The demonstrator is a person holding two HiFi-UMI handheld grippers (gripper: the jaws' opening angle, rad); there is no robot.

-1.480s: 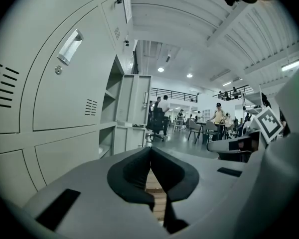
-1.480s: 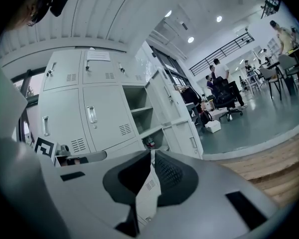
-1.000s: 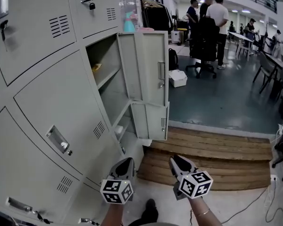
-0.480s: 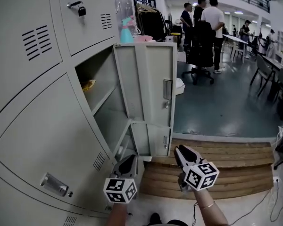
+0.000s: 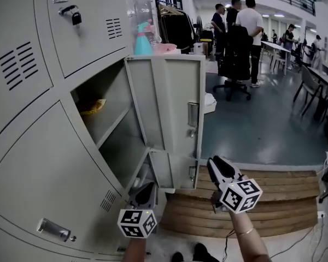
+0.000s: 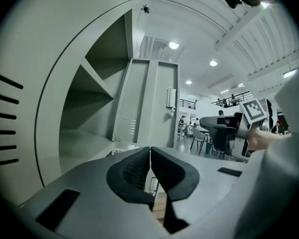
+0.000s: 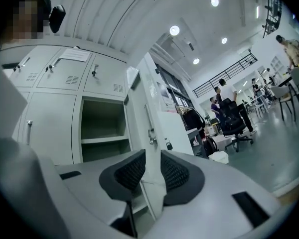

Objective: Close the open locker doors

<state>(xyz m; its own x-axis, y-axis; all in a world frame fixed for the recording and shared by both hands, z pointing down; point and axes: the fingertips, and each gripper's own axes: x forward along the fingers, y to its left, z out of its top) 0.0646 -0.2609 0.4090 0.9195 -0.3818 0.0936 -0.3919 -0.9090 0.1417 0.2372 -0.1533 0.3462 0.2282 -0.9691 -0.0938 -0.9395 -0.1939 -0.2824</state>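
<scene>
— Since two lockers stand open, what's inside them?

— The upper compartment has a shelf with a small yellow thing lying on it towards the back. The lower compartment is mostly hidden, so I cannot tell its contents.

— And the doors?

— They are pale grey metal. The upper locker door is swung out wide at the right end of the locker bank, with a latch handle near its free edge. The lower locker door hangs open directly beneath it, just as wide.

— The fingers?

— The left gripper is clenched, tips meeting on nothing, low in front of the lower compartment. The right gripper is just beside the lower door's free edge. Its fingers are released and have just eased a little wider. That edge shows through the gap, unpressed.
</scene>
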